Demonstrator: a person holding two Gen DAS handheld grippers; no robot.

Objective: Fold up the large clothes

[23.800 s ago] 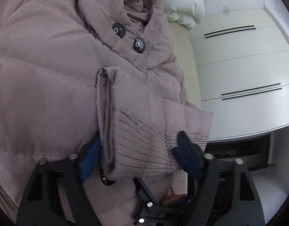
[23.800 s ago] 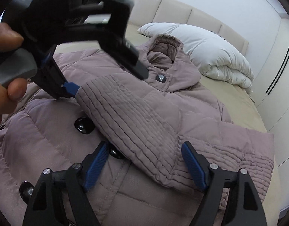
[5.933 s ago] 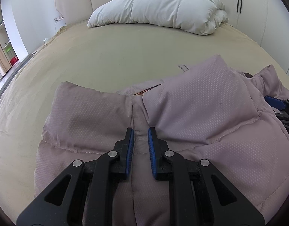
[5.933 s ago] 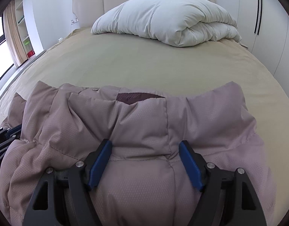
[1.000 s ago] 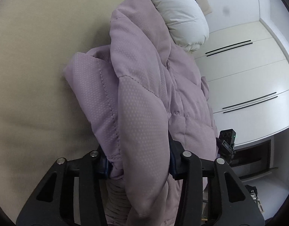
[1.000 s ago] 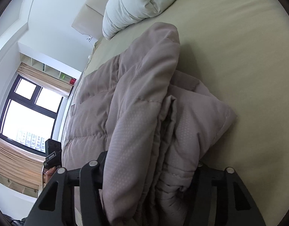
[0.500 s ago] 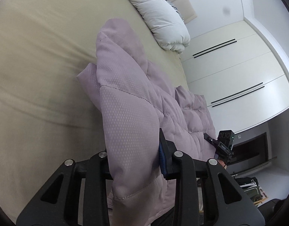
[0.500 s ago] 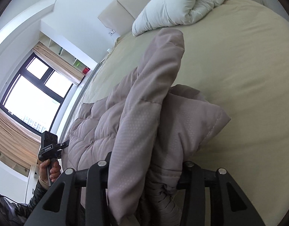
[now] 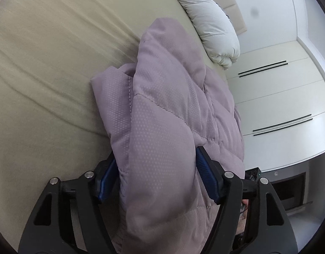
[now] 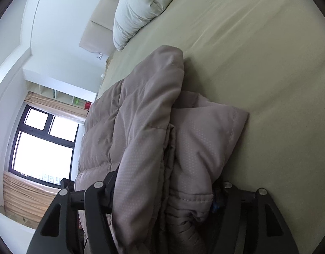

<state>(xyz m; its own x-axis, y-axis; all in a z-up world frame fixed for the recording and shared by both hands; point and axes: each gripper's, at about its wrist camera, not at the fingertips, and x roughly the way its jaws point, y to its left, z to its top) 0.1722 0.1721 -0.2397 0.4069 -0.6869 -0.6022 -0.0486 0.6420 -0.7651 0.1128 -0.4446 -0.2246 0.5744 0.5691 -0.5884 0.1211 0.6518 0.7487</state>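
Left hand-held gripper (image 9: pixel 156 180): the jaws are opening. A thick fold of the mauve quilted coat (image 9: pixel 162 127) lies between the two blue pads (image 9: pixel 205 177). The right pad stands at the edge of the fabric and a gap shows at the left pad, so the pads no longer press on the fold.

Right hand-held gripper (image 10: pixel 164 196): the jaws are opening. Several stacked layers of the coat (image 10: pixel 141 127) fill the space between the black fingers (image 10: pixel 98 199). The right pad is almost hidden behind the bulging fabric. Whether either pad is in contact with the fabric cannot be told from this view.

Coat position: the coat lies folded on the bed (image 9: pixel 46 74), at its near edge. In the left wrist view one padded layer lies over a lower one, whose corner projects to the left onto the beige sheet. In the right wrist view the bundle runs from the gripper away toward the far end of the bed, with a squared corner projecting to the right.

Beyond the coat: the sheet is bare up to a white folded duvet (image 10: pixel 145 6) at the far end, against a padded headboard (image 10: pixel 98 25).

Surroundings: white wardrobe doors (image 9: pixel 278 97) with dark bar handles stand to the right of the bed. A dark-framed window (image 10: pixel 43 148) with tan curtains is to the left.
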